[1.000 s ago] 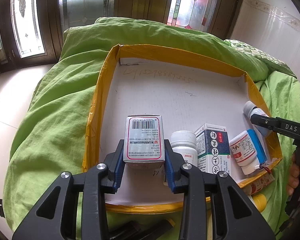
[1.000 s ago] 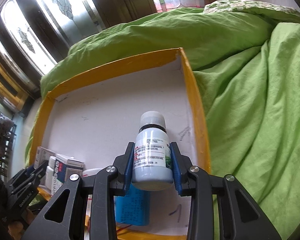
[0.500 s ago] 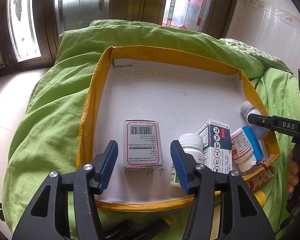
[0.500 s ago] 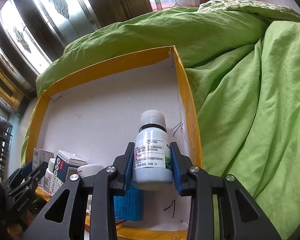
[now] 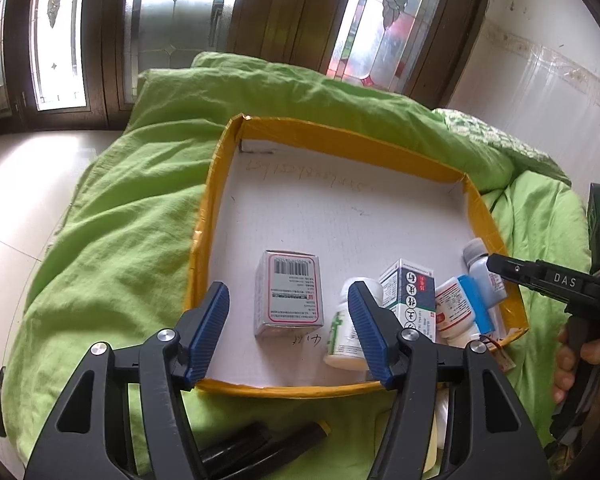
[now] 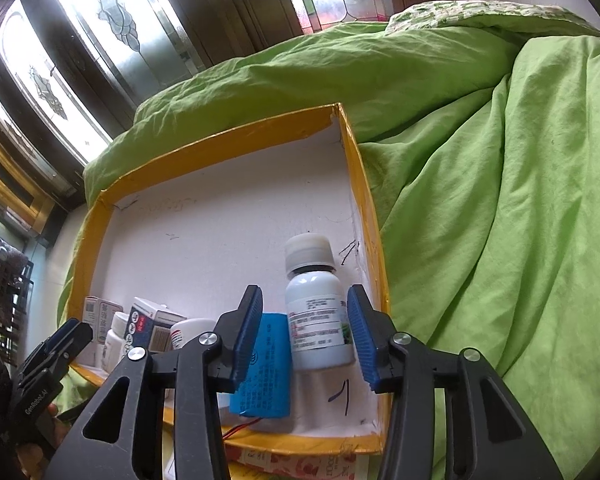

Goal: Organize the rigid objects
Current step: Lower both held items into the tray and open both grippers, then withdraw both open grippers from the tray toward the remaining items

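From your left wrist view, your left gripper (image 5: 288, 330) stands over the near part of the yellow-rimmed tray (image 5: 204, 236), which lies on the green quilt (image 5: 112, 220) of the bed. Its jaws are opening and already wide; the barcode box (image 5: 288, 294) sits upright on the tray floor beyond them, touched by neither pad. To its right stand a white bottle (image 5: 346, 330), a green-and-white carton (image 5: 410, 300), a red-labelled bottle (image 5: 456, 314) and a grey-capped bottle (image 5: 482, 270), packed along the near right side, likely so the rest of the floor stays free. Your right gripper (image 5: 496, 266) reaches in at that corner.

From your right wrist view, your right gripper's jaws are opening, still fairly narrow, with the grey-capped bottle between them; a gap shows at each pad, so it looks let go. It stands upright just beside the tray's right wall, next to a blue pack (image 6: 262, 364) — a corner spot that should keep it from tipping. Your left gripper (image 6: 66, 334) shows at the lower left.
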A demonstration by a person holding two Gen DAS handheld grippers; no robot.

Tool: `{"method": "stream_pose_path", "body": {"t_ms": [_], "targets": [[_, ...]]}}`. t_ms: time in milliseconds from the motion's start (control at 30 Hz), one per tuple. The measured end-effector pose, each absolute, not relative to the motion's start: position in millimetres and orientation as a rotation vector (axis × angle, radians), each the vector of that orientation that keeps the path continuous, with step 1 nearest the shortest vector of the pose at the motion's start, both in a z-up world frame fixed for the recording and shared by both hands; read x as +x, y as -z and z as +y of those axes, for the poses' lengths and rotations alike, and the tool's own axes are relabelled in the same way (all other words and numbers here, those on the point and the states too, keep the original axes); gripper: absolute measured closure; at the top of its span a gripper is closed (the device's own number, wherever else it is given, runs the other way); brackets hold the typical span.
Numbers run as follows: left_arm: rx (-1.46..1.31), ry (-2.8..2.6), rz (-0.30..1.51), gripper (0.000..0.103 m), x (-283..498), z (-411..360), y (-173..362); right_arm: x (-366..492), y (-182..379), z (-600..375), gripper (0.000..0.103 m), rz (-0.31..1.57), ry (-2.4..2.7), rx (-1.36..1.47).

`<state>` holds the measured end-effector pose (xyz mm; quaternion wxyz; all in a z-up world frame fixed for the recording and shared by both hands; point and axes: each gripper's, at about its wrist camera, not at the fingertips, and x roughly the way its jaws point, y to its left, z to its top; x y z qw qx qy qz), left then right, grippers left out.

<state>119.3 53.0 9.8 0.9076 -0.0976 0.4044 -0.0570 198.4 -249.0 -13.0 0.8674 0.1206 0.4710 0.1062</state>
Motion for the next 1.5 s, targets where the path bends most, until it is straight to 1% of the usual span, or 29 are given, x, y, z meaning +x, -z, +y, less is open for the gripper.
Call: {"method": "stream_pose_path", "body": {"t_ms": [267, 367, 567, 633, 767, 967, 1033, 1133, 1200, 1367, 1500], "targets": [[-0.174, 0.084, 0.829, 0.042, 93.6, 55.7, -12.8, 182.1, 1.8, -256.8, 0.041, 0.954, -0.243, 0.302], [-0.152, 0.079, 0.826, 0.037, 69.0, 52.5, -18.4, 174.9, -2.5, -258.5, 0.035, 0.948, -0.268, 0.331], [-0.159, 0.065, 0.817, 0.028, 28.4, 56.8, -29.1, 153.7, -11.1, -254.8, 0.03, 0.949, -0.351, 0.365], [-0.201, 0.054, 0.828, 0.027, 22.0, 63.9, -29.6, 145.2, -13.0, -252.3, 0.028, 0.951, -0.375, 0.364], [-0.326, 0.036, 0.84, 0.027, 17.3, 81.9, -29.3, 123.7, -12.6, -246.2, 0.019, 0.969, -0.442, 0.362], [-0.456, -0.042, 0.838, 0.027, 9.7, 112.3, -35.0, 96.7, -1.3, -241.8, 0.016, 1.03, -0.513, 0.369], [-0.399, -0.079, 0.84, 0.027, 9.9, 116.7, -45.6, 87.3, 4.6, -240.9, 0.014, 1.053, -0.529, 0.372], [-0.222, -0.082, 0.834, 0.027, 6.5, 110.4, -62.8, 75.8, 11.7, -235.4, 0.014, 1.073, -0.545, 0.349], [-0.108, -0.025, 0.863, 0.027, 7.6, 101.0, -67.1, 75.6, 14.6, -224.3, 0.014, 1.085, -0.563, 0.321], [0.094, 0.119, 0.958, 0.027, 11.6, 70.1, -51.0, 67.2, 14.0, -207.4, 0.014, 1.08, -0.601, 0.273], [0.1, 0.203, 1.007, 0.028, 18.4, 42.6, -36.3, 67.0, 12.3, -212.6, 0.014, 1.075, -0.578, 0.279]]}}
